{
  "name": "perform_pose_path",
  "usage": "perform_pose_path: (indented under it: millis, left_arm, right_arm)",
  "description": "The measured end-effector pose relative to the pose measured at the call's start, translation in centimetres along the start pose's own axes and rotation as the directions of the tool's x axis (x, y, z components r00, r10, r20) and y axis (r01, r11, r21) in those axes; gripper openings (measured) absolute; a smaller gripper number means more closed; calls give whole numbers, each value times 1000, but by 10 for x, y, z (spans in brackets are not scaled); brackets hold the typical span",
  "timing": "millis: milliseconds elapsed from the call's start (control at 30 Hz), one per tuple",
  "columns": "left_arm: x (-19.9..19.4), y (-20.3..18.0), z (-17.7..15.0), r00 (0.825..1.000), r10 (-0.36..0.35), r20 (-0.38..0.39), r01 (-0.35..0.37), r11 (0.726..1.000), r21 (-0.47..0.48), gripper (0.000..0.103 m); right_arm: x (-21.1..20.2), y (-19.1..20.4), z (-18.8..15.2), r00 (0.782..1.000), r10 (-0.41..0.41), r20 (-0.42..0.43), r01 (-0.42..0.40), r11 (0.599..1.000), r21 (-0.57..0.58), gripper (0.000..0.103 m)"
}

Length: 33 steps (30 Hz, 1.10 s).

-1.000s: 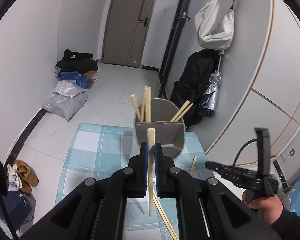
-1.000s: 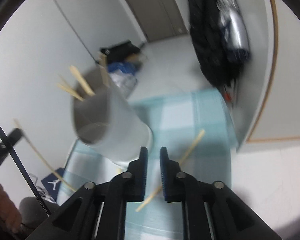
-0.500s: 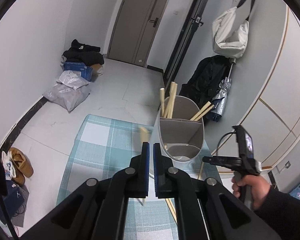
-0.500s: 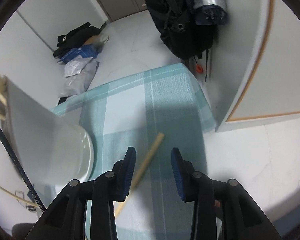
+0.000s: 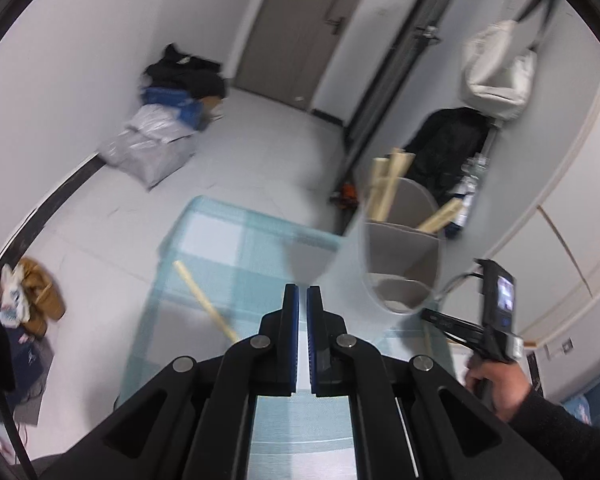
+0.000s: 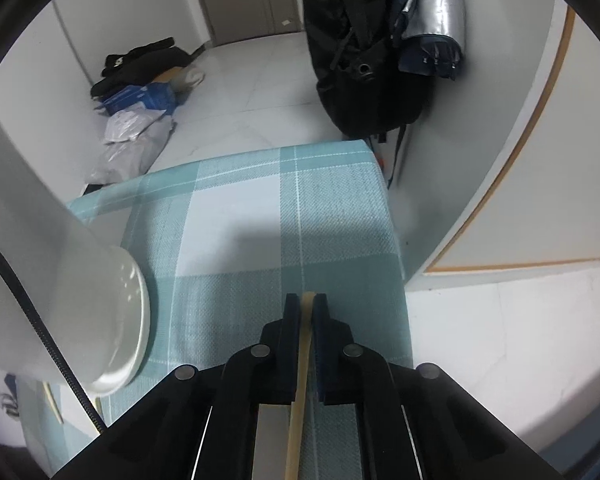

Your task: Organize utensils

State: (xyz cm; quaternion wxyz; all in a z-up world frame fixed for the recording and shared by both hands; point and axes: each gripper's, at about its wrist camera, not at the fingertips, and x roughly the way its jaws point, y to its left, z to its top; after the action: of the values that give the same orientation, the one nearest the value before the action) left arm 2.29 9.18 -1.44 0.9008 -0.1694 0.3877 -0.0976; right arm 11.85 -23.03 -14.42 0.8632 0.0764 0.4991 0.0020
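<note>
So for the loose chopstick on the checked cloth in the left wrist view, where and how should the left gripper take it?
Probably mid-shaft, from straight above. The chopstick lies flat and diagonal on the cloth, so the left gripper, now shut and empty, should open and turn its jaws across the stick, straddling it.

Woven checked tablecloth (image 6: 260,208), pale wooden chopstick (image 6: 305,344), smooth glossy plastic holder (image 6: 112,312).
</note>
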Motion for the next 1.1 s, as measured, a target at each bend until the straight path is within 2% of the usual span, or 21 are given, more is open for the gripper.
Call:
perform_pose_path:
  millis: [100, 167, 233, 400, 467, 500, 533, 600, 667, 767, 933, 967, 1000, 1100]
  left_arm:
    - [7, 19, 1, 997, 74, -25, -75, 996, -47, 28]
    - [9, 31, -1, 992, 122, -23, -124, 989, -82, 66]
    - [14, 43, -1, 981, 190, -26, -192, 976, -103, 80]
    - [54, 63, 4, 954, 261, -150, -277, 956, -96, 80]
    - [68, 66, 6, 937, 305, -168, -320, 945, -67, 80]
    - [77, 69, 7, 923, 340, -178, -354, 934, -48, 80]
    - [88, 72, 9, 913, 356, -202, -370, 928, -37, 80]
    - [99, 76, 11, 909, 345, -234, -365, 930, -50, 80]
    - [107, 76, 14, 910, 339, -237, -360, 932, -49, 80]
    - [121, 79, 15, 892, 369, -262, -386, 922, -15, 80]
    - [133, 95, 12, 869, 387, -308, -416, 909, -33, 80]
    - [133, 96, 12, 879, 369, -304, -400, 915, -46, 79]
    - [134, 99, 11, 880, 358, -311, -393, 918, -55, 79]
    - [134, 99, 12, 907, 290, -305, -330, 940, -87, 63]
  right_arm:
    - [-4, 1, 2, 998, 54, 8, -54, 999, -8, 5]
    - [-9, 0, 0, 993, 115, 23, -115, 993, 2, 5]
    - [-17, 0, 0, 986, 161, 41, -162, 987, 20, 5]
    - [-33, 2, -1, 950, 296, 102, -300, 953, 32, 5]
    - [-36, 2, 0, 938, 327, 119, -333, 942, 35, 5]
    - [-37, 2, -1, 934, 336, 123, -342, 939, 37, 4]
    - [-37, 3, -1, 929, 350, 124, -357, 933, 42, 0]
    - [-36, 1, -2, 921, 370, 124, -379, 924, 57, 0]
    - [-35, 1, -1, 916, 383, 119, -392, 918, 61, 0]
    - [-31, 2, 1, 917, 387, 100, -393, 918, 56, 0]
    - [-26, 7, 2, 923, 375, 83, -379, 925, 37, 1]
    - [-25, 8, 2, 924, 375, 81, -378, 925, 33, 2]
    - [-25, 8, 2, 923, 376, 79, -379, 925, 28, 2]
    - [-24, 10, 1, 926, 371, 76, -373, 928, 19, 3]
